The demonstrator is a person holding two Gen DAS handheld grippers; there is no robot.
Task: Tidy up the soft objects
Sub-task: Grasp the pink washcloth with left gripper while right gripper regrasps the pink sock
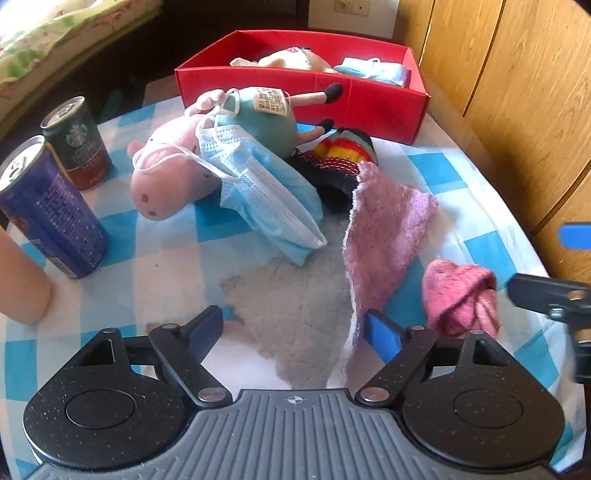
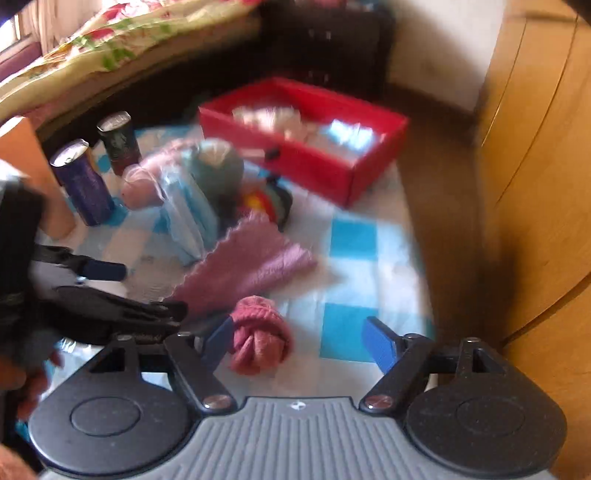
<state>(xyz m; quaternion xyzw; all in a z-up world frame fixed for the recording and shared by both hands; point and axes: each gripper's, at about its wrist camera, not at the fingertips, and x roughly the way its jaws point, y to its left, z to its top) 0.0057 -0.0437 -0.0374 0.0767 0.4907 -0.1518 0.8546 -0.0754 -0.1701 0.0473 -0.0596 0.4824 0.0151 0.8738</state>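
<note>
A pile of soft things lies on the checked tablecloth (image 1: 461, 206): a pink pig plush (image 1: 166, 177), a blue face mask (image 1: 266, 199), a striped knitted piece (image 1: 343, 151), a mauve towel (image 1: 388, 236) and a grey fleecy cloth (image 1: 295, 306). My left gripper (image 1: 295, 334) stands open over the grey cloth, its right finger by the towel's edge. A rolled pink cloth (image 2: 258, 336) sits between the fingers of my open right gripper (image 2: 299, 341), close to the left finger and well clear of the right one. The red box (image 1: 369, 103) behind holds a plush and masks.
Two drink cans (image 1: 51, 210) (image 1: 79, 144) and a peach cylinder (image 1: 18, 280) stand at the left of the table. A wooden cabinet (image 1: 517, 110) runs along the right edge. A bed with a floral cover (image 1: 55, 29) is at the far left.
</note>
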